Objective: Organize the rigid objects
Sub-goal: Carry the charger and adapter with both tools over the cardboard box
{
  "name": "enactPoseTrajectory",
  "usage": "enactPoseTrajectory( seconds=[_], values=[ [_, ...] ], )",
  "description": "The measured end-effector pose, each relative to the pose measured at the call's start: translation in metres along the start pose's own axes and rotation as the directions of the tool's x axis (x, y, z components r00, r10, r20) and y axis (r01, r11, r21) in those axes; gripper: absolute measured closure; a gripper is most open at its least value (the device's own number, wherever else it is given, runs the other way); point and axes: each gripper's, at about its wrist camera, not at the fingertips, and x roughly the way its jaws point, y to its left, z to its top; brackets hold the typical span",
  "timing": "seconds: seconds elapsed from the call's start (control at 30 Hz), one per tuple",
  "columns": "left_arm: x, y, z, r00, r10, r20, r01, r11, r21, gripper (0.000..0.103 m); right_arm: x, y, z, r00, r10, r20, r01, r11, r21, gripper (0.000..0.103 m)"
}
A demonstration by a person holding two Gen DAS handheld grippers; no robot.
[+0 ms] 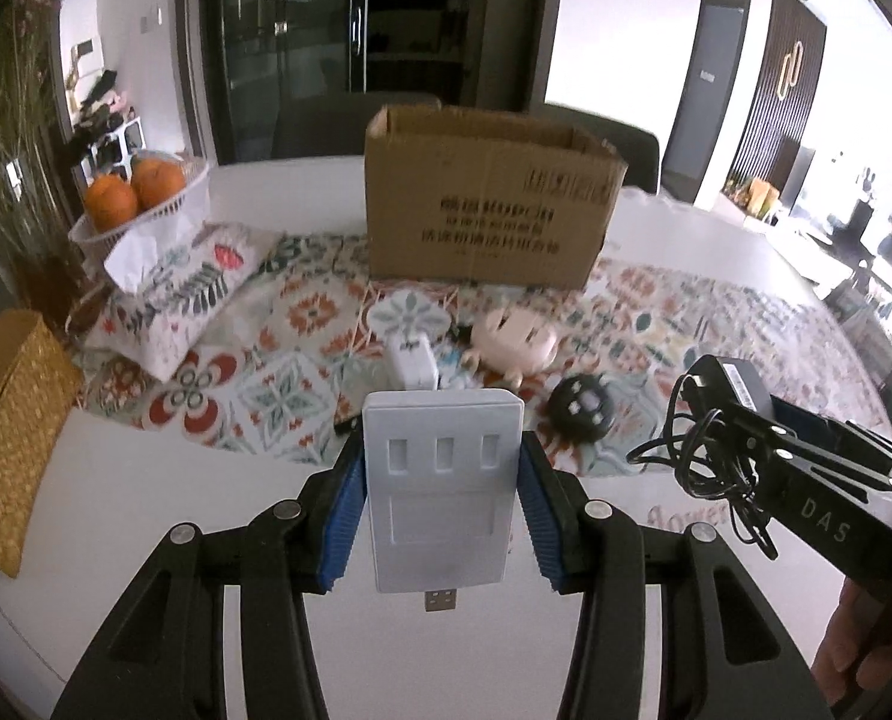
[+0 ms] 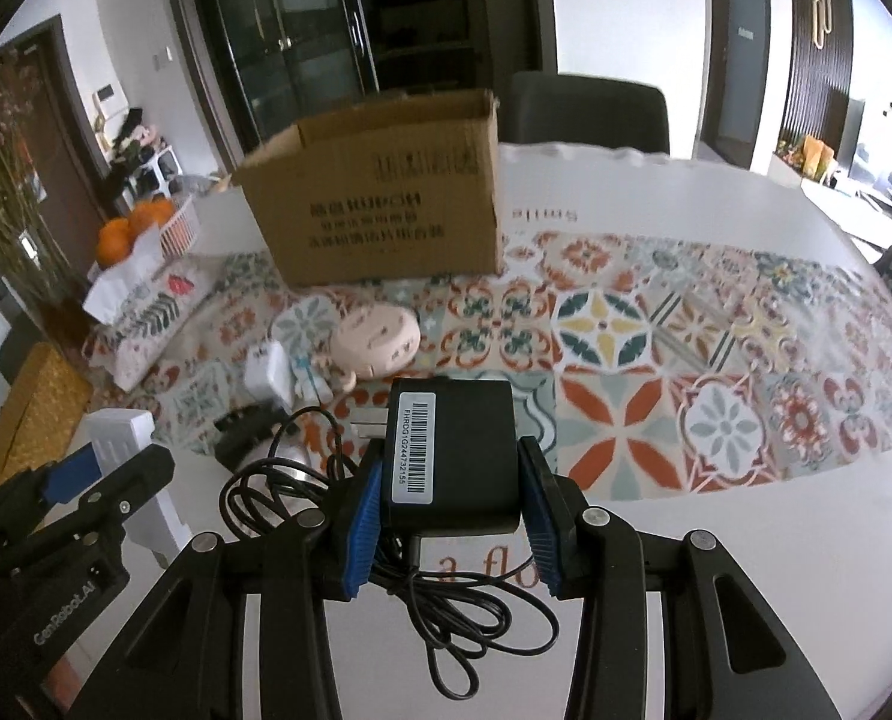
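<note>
Both claws loaded up, box waiting ahead

The left gripper (image 1: 443, 498) is clamped on a white USB hub (image 1: 443, 480), and the right gripper (image 2: 454, 498) is squeezing a black power adapter (image 2: 451, 450), cord (image 2: 446, 618) dangling underneath. The cardboard box (image 2: 386, 204) sits open straight ahead of both, with leftover chargers lying on the patterned cloth (image 2: 655, 324) between.

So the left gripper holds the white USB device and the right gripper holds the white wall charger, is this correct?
Not quite. The right gripper holds a black power adapter with its cable, as the right wrist view shows. The white wall charger lies on the patterned cloth. The left gripper does hold the white USB device.
</note>
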Motion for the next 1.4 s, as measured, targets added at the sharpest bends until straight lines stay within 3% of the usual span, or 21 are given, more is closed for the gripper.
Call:
enactPoseTrajectory(
  seconds=[0.6, 1.4],
  values=[
    [-0.04, -0.012, 0.07, 0.98, -0.045, 0.196, 0.041, 0.999, 0.023, 0.055, -0.049, 0.009, 0.057, 0.981, 0.027, 0.193, -0.019, 0.999, -0.042, 0.06],
    [-0.027, -0.01, 0.166, 0.949, -0.083, 0.305, 0.065, 0.995, 0.07, 0.055, -0.043, 0.017, 0.152, 0.945, 0.06, 0.322, -0.045, 0.998, -0.053, 0.06]
  ],
)
